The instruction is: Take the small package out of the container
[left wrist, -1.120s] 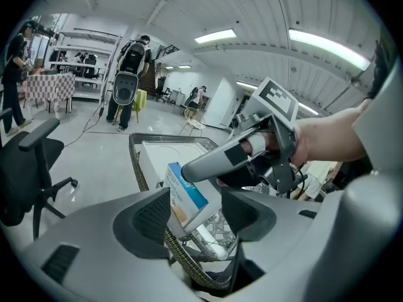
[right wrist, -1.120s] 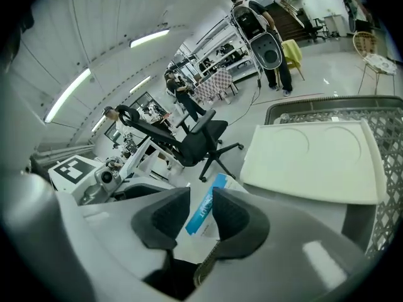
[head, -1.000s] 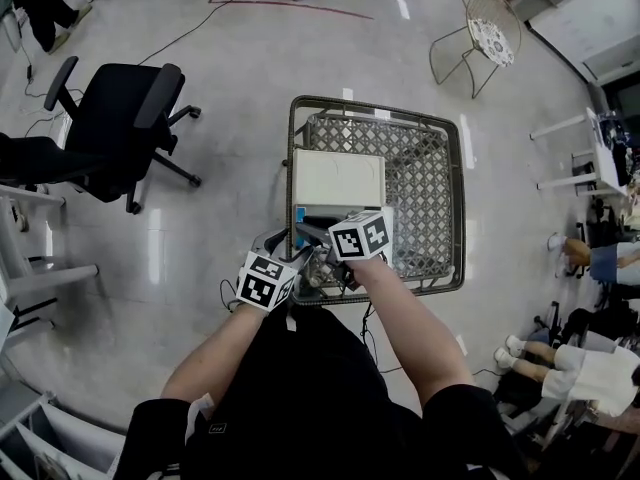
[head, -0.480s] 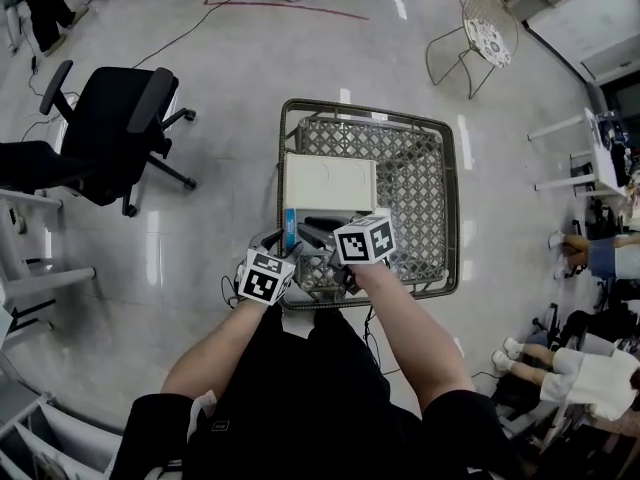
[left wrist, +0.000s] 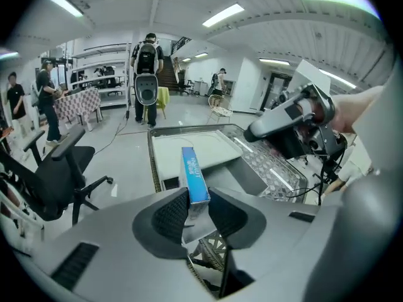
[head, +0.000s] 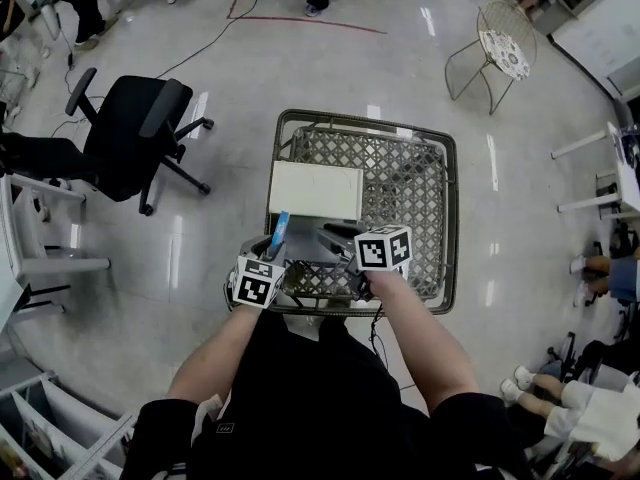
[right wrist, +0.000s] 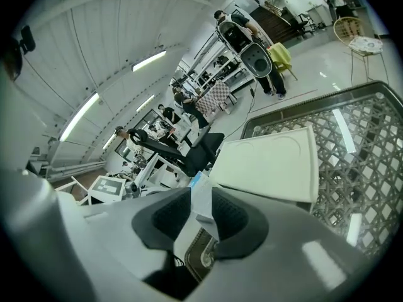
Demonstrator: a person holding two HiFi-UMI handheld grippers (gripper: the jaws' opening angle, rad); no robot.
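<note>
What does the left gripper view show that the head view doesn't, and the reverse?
Only the left gripper view: the left hand-held gripper with its pads pressing the blue package, the jaws having just been closing on it, plus ceiling lights. Only the head view: the person's forearms and that gripper's marker cube. Both: blue package, white box, basket, office chair, right hand-held gripper.

Directly ahead of you stood the container (head: 410,198); a flat box (head: 315,190) lay inside its left half, an office chair (head: 130,133) farther left.
</note>
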